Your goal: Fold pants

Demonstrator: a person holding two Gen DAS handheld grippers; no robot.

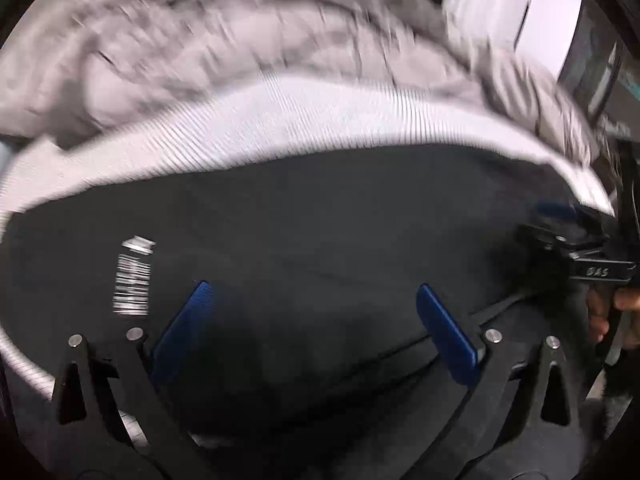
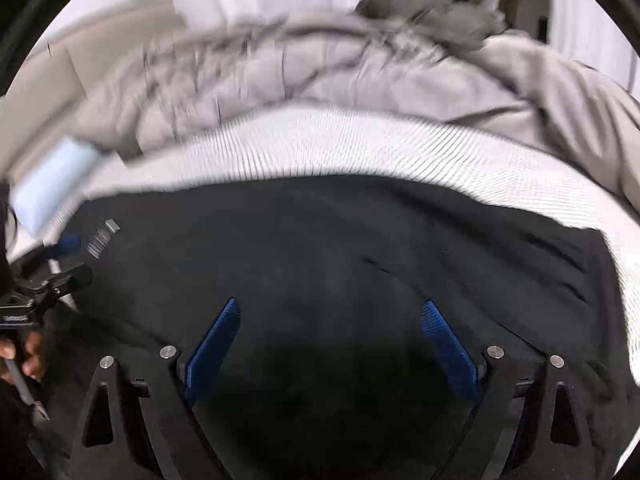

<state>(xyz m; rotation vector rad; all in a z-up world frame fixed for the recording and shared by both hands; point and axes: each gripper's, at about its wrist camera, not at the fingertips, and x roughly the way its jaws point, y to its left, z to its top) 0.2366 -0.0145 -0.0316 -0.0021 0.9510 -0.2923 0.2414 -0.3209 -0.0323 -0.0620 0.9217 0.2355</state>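
With the left tongs (image 1: 316,328) and the right tongs (image 2: 332,344) both spread wide and grasping nothing above the black pants (image 1: 340,216) lying flat on the white ribbed bedsheet (image 1: 280,120), a careless pinch could drag the layers crooked.

Motion-smeared grey bedding (image 1: 224,52), perhaps a duvet; barcode label (image 1: 134,276) on dark pants (image 1: 320,220) unreadable.

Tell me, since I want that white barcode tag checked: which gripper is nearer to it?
Left. The white barcode tag lies on the black pants just beside the left gripper; the right gripper is well across the cloth from it.
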